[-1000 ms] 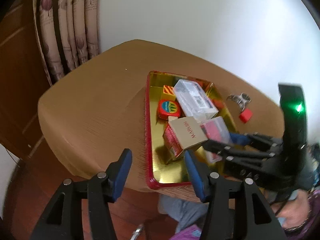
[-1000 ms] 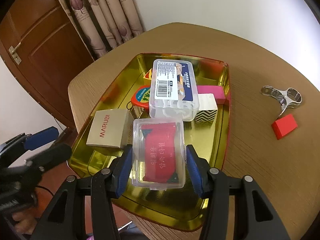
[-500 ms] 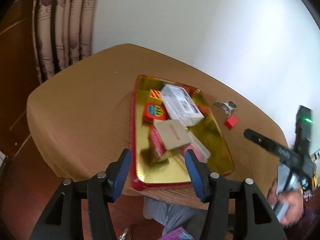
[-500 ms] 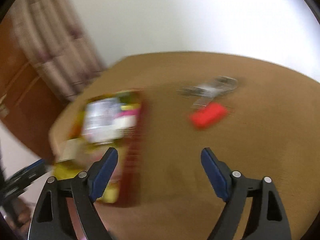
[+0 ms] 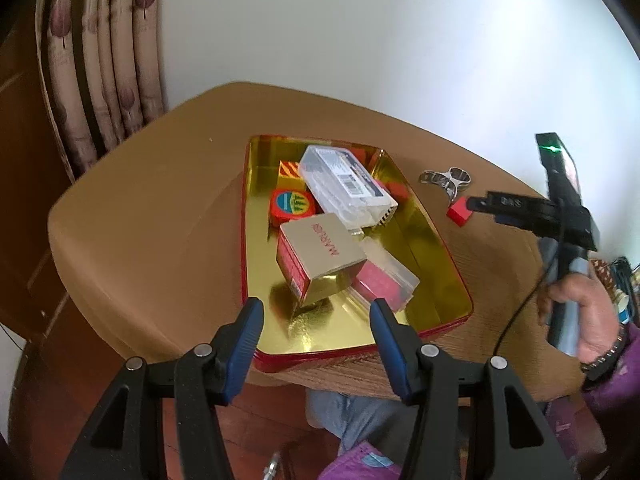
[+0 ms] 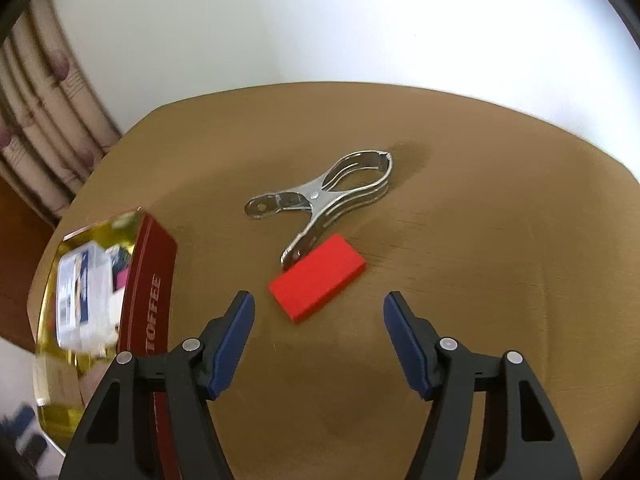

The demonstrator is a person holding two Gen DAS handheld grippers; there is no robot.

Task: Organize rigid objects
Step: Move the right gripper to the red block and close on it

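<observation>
— Where was the red block [image 6: 317, 283] at that point?

— Out on the bare table [image 6: 480, 240], well clear of the gold tray's [image 6: 144, 264] long edge, one end touching a handle of the steel clamp [image 6: 324, 196].

— And the right gripper [image 6: 319, 312]?

— Spread wide, nothing between the blue pads, hanging just short of the block, which lay dead ahead. Its long axis ran diagonally across the gap, so I reckoned a wrist turn was needed to pinch the narrow sides.

— The left gripper [image 5: 316, 330]?

— Also spread and empty, hovering over the tray's near edge, far from the block. The right was plainly nearer.
</observation>
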